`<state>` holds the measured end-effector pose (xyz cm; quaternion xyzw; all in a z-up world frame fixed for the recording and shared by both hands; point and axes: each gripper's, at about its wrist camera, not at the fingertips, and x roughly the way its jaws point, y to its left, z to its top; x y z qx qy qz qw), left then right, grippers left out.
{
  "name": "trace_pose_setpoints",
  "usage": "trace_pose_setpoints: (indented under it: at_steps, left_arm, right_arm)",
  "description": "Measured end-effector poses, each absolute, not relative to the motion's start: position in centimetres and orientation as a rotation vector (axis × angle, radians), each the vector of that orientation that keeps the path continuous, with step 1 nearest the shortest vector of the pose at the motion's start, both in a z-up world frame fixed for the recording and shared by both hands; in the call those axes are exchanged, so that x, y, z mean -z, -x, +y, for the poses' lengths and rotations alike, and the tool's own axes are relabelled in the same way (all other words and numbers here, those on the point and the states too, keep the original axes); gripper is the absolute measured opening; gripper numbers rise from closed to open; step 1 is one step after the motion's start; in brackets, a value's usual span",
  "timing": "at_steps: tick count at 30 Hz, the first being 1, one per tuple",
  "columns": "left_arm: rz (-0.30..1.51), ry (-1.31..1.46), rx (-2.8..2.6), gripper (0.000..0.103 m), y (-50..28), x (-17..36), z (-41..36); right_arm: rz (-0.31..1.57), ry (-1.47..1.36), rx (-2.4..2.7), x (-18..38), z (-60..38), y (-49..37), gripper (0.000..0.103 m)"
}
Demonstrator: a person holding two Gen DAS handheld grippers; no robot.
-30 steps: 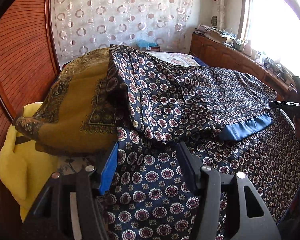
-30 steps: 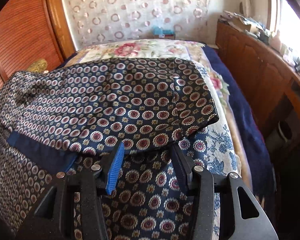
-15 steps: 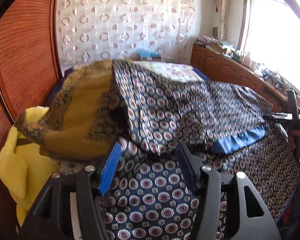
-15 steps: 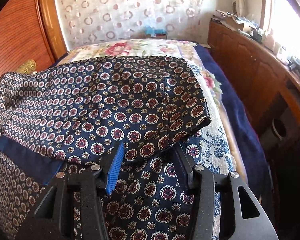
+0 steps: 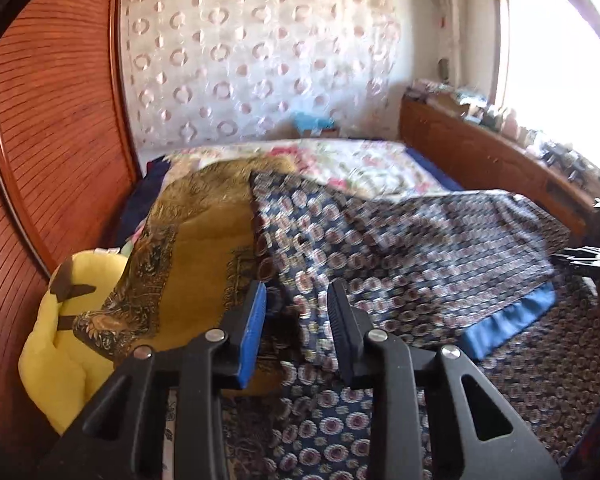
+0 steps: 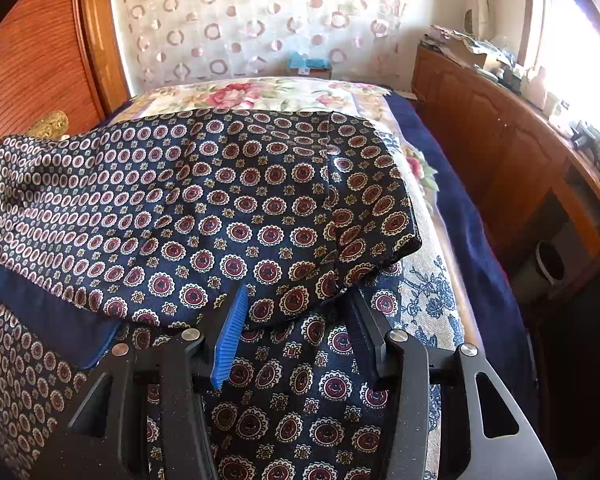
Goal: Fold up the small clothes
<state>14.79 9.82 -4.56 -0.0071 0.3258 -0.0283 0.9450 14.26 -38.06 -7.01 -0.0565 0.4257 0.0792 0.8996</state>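
Left wrist view: the bed (image 5: 364, 160), under a floral cover, stretches ahead of both tongs. Across it lies the navy patterned garment (image 5: 400, 248), its upper layer folded back toward the tongs so that a plain blue hem (image 5: 508, 320) shows ahead and to the right of the left tongs (image 5: 296, 328). More of the same cloth spreads beneath and beside both tongs. In the right wrist view the folded layer (image 6: 204, 216) ends in a curved edge just ahead of the right tongs (image 6: 296, 320). Ahead and to the left of the left tongs, a mustard-gold cloth (image 5: 196, 256) is heaped just beside the navy garment, and a yellow cushion (image 5: 60, 344) sits farther left against the wooden panel. The left tongs are spread, nothing between the pads. The right tongs are also spread, the fabric edge lying just past their tips, not pinched.
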Motion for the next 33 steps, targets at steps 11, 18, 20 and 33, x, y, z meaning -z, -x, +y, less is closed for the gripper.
trace_pose_setpoints:
  at_steps: [11, 18, 20, 33]
  left_arm:
    - [0.599, 0.001, 0.099, 0.0, -13.7, 3.4, 8.9]
    - [0.556, 0.026, 0.141, 0.0, -12.2, 1.4, 8.4]
    - [0.54, 0.034, 0.145, 0.0, -11.6, 1.0, 8.5]
    - [0.533, 0.106, 0.163, 0.0, -5.3, 2.4, 10.9]
  right_arm:
    - [0.835, 0.097, -0.186, 5.8, -38.5, -14.3, 0.007]
    - [0.728, 0.077, -0.218, 2.9, -37.9, -13.1, 0.002]
    - [0.707, 0.079, -0.228, 2.1, -37.8, -12.7, 0.0]
    - [0.642, 0.087, -0.309, -1.2, -39.1, -5.6, 0.0]
